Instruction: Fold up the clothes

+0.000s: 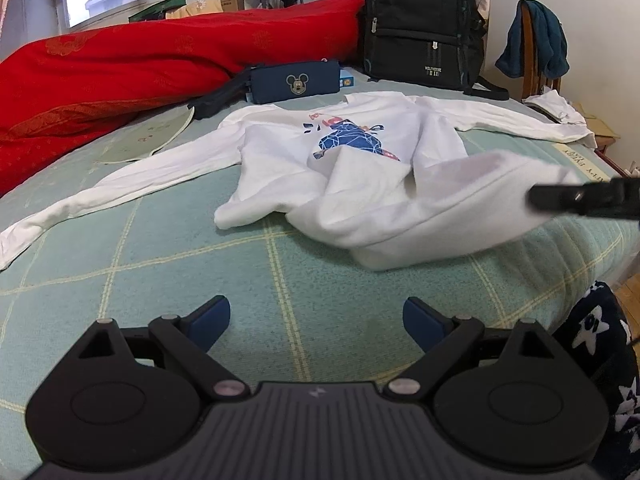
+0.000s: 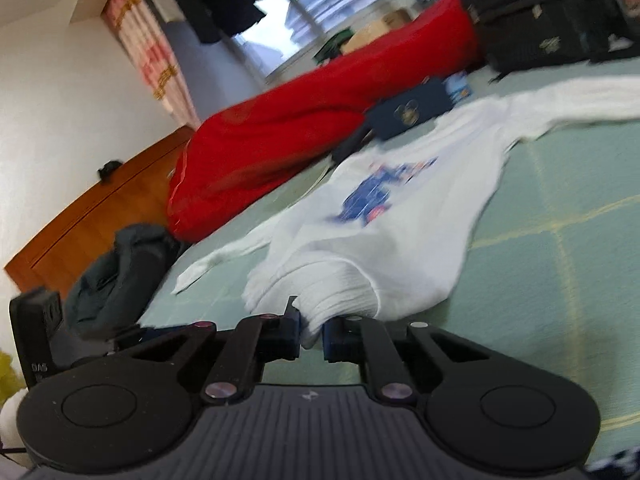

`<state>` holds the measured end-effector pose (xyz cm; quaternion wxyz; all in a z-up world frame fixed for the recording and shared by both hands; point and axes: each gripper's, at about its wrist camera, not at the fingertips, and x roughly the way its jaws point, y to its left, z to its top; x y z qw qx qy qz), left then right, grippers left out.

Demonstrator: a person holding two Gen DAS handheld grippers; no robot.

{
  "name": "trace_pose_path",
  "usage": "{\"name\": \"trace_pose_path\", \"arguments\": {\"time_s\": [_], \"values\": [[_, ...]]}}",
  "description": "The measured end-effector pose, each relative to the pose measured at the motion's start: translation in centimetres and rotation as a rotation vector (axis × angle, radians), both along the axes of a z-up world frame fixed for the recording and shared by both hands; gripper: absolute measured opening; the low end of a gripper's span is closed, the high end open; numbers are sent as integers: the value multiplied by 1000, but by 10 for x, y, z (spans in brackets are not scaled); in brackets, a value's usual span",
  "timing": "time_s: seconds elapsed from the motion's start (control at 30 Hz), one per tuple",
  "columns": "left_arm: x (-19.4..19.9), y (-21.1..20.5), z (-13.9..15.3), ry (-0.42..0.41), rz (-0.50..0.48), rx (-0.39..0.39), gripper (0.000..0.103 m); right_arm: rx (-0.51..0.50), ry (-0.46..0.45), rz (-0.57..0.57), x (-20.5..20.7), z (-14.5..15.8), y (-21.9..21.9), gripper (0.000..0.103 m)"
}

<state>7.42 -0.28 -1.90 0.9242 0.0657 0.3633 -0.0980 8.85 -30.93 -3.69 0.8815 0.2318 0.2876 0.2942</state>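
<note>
Red quilt (image 1: 160, 64): bunched along the far left of the bed.
Pouch (image 1: 294, 82): dark blue, beyond the shirt's collar.
Left gripper (image 1: 316, 320): released, jaws wide apart above bare green checked bedsheet (image 1: 200, 248), nothing between them.
White sweatshirt (image 1: 352, 148): print up in the middle of the bed, sleeves spread to both sides, hem lifted at the right.
Backpack (image 1: 420, 28): black, upright at the far side.
Right gripper (image 2: 312, 336): clenched on the sweatshirt's ribbed hem (image 2: 340, 296).
</note>
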Motion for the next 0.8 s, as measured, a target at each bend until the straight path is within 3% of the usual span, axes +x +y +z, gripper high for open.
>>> {"name": "trace_pose_path", "arguments": {"time_s": [0.23,0.33,0.4,0.47,0.6,0.67,0.8], "values": [[1,0,0,0,-7,-4,93,-65,13,-199,-5,10,-48,13],[2,1,-2,3,-6,-7,93,-135,73,-218,-2,5,-55,21],[4,3,-3,7,-1,-6,93,-185,83,-229,-4,5,-54,29],[5,4,-4,10,5,-8,93,-256,74,-223,-9,9,-46,52],[8,8,-6,10,16,-11,93,-379,-43,-154,-21,31,-16,81],[7,11,-7,8,24,-13,93,-430,-108,-101,-21,42,4,103],[7,20,-7,7,47,-19,93,-566,-202,49,-11,54,58,103]]}}
